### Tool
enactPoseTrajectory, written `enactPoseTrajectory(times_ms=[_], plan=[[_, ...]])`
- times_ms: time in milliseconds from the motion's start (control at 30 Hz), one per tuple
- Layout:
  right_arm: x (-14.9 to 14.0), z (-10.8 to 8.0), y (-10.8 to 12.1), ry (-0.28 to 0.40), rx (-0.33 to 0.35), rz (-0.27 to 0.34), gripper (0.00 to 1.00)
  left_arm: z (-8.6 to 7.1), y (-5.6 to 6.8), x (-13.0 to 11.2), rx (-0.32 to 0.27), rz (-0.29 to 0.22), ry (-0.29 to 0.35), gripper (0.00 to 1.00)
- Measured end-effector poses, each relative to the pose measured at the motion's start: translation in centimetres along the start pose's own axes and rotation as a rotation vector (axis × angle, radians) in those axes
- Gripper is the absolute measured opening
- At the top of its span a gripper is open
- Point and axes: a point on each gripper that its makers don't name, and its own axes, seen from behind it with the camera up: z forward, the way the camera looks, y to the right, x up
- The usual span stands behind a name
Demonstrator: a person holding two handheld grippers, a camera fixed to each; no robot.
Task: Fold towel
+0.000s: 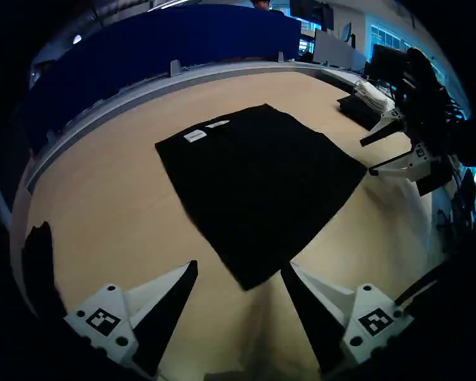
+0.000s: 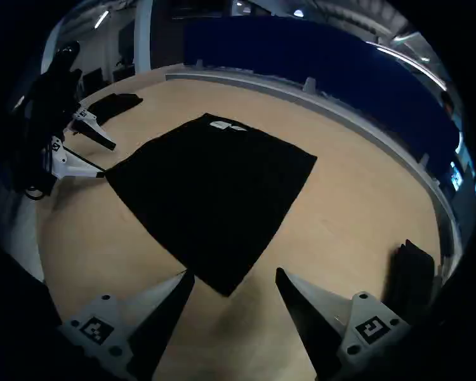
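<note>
A blue partition (image 1: 174, 38) backs the wooden table (image 1: 111, 203). A black towel (image 1: 263, 178) lies spread at the table's middle. The left gripper (image 1: 238, 263) and right gripper (image 2: 233, 272) gape wide, empty, each facing a towel corner. The towel's white tags (image 1: 195, 135) are unreadable.

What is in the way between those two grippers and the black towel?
Nothing visible does. The towel lies flat on the table; the left gripper and the right gripper, both open, each face one of its corners directly.

The towel (image 1: 257, 184) is matt black cloth, and the table (image 1: 111, 209) beneath is smooth, pale wood-grain with a slight sheen.
</note>
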Motion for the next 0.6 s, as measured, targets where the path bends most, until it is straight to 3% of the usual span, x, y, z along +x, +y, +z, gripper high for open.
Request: enactPoseTrajectory(times_ms=[267,433,600], plan=[[-0.7,0.5,-0.1,-0.013,-0.001,0.021,0.99,0.6,0.8,-1.1,-0.020,-0.020,-0.036,0.97],[-1.3,0.7,-0.2,-0.028,0.015,0.040,0.91,0.8,0.9,-1.3,-0.011,-0.009,-0.041,0.97],[-1.3,0.7,-0.3,-0.023,0.022,0.046,0.81,0.9,0.8,-1.4,0.005,0.017,-0.050,0.83]])
